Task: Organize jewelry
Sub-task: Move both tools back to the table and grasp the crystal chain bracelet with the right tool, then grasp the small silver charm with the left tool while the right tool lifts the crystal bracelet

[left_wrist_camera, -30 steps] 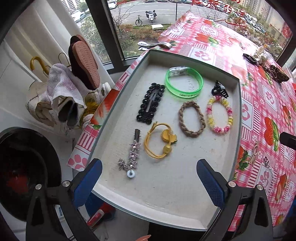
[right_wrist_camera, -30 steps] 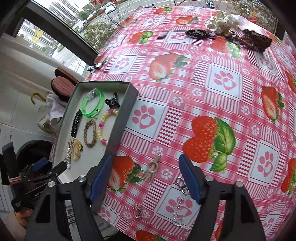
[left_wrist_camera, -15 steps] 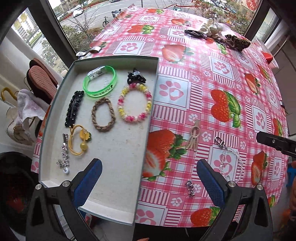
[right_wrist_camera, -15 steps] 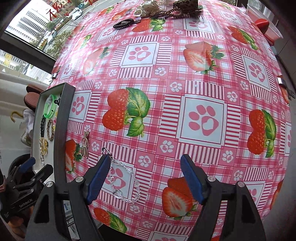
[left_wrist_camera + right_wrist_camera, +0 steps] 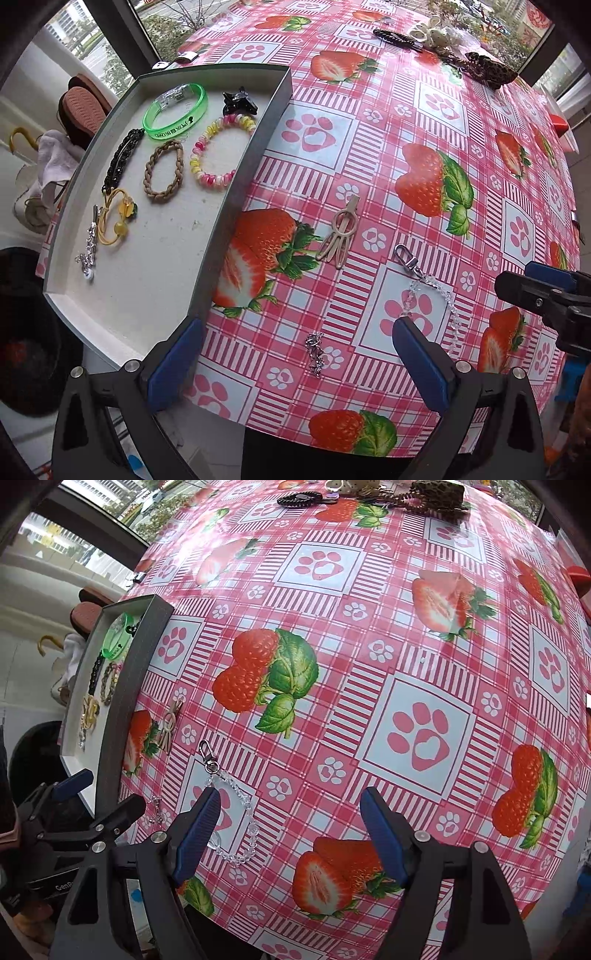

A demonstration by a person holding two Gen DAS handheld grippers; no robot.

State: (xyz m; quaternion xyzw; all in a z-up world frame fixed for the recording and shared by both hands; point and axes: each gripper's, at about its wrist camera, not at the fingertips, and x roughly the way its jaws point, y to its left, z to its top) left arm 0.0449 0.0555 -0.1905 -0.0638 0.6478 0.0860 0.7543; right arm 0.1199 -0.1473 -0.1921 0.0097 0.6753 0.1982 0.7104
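A grey tray (image 5: 255, 147) on the table's left holds a green bangle (image 5: 175, 110), a beaded bracelet (image 5: 218, 151), a braided band (image 5: 164, 171), a black clip (image 5: 122, 158) and other pieces. On the cloth lie a beige hair clip (image 5: 340, 232), a crystal bead chain with a clasp (image 5: 432, 288) and a small silver piece (image 5: 314, 352). My left gripper (image 5: 295, 365) is open and empty above the silver piece. My right gripper (image 5: 288, 834) is open and empty, its left finger over the bead chain (image 5: 236, 812).
More hair accessories sit at the far table edge (image 5: 436, 35), with a leopard-print piece (image 5: 487, 70). The table (image 5: 369, 664) wears a pink strawberry cloth. Shoes (image 5: 85, 107) and a washing machine (image 5: 22, 332) are beyond the left edge.
My left gripper has swung right from over the tray to the loose pieces on the cloth. My right gripper has moved right, away from the tray, and nearer the bead chain.
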